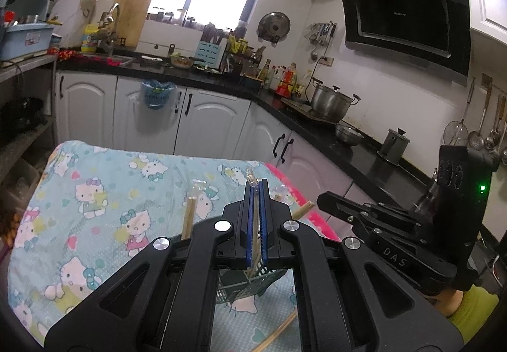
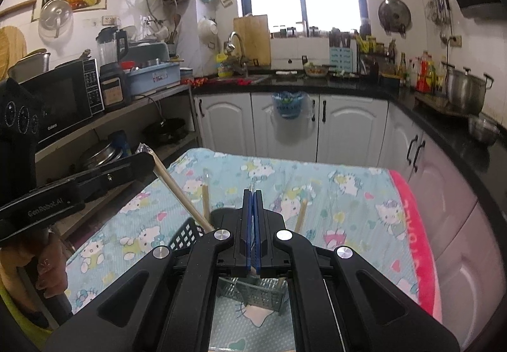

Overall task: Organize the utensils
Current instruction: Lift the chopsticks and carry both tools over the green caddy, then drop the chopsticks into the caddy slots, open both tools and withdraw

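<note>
My left gripper (image 1: 257,185) is shut on a wrapped chopstick (image 1: 250,176) whose lower end goes into a green slotted utensil basket (image 1: 253,284) below the jaws. More wooden chopsticks (image 1: 189,215) stand beside it. My right gripper (image 2: 253,193) is shut on a thin wrapped chopstick (image 2: 252,185) above the same basket (image 2: 253,291). In the right wrist view the left gripper (image 2: 139,163) grips a wooden chopstick (image 2: 180,193) slanting into the basket. The right gripper shows at the right of the left wrist view (image 1: 329,198).
The basket stands on a table covered by a Hello Kitty cloth (image 1: 104,193) with a pink edge (image 2: 415,241). White cabinets and a black counter (image 1: 317,124) lie behind, with a pot (image 1: 329,98). A shelf with a microwave (image 2: 63,98) is at the left.
</note>
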The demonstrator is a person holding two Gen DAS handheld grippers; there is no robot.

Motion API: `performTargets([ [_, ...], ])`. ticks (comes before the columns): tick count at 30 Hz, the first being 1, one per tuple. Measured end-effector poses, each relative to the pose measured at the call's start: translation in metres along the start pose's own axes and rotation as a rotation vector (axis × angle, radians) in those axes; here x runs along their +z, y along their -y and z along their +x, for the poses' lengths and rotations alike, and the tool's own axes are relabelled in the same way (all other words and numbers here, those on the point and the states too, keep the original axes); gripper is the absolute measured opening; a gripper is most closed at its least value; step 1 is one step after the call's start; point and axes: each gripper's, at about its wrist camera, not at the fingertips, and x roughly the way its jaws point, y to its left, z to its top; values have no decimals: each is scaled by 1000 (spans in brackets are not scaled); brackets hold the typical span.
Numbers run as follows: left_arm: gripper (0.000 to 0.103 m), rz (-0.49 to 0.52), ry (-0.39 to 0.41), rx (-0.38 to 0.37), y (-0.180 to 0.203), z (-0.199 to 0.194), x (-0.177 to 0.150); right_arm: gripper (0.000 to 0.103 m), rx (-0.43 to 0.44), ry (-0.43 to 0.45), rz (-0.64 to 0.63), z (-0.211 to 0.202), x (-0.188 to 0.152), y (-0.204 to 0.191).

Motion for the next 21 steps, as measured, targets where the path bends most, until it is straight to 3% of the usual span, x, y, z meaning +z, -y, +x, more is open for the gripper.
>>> performTargets([
  [5, 2, 3, -6, 4, -2, 4, -6, 4, 3, -29, 53, 7, -9, 10],
  [7, 4, 2, -20, 5, -4, 7, -8, 17, 0, -38, 65, 8, -12, 14],
  [9, 15, -4, -26, 8, -6, 9, -12, 25, 0, -41, 74, 7, -15, 17],
  [11, 27, -12, -31, 8, -9, 8, -15, 27, -3, -41, 82, 5, -17, 20],
  [21, 69, -24, 13, 38, -15, -16, -18, 47, -23, -29, 95, -9, -28, 28],
])
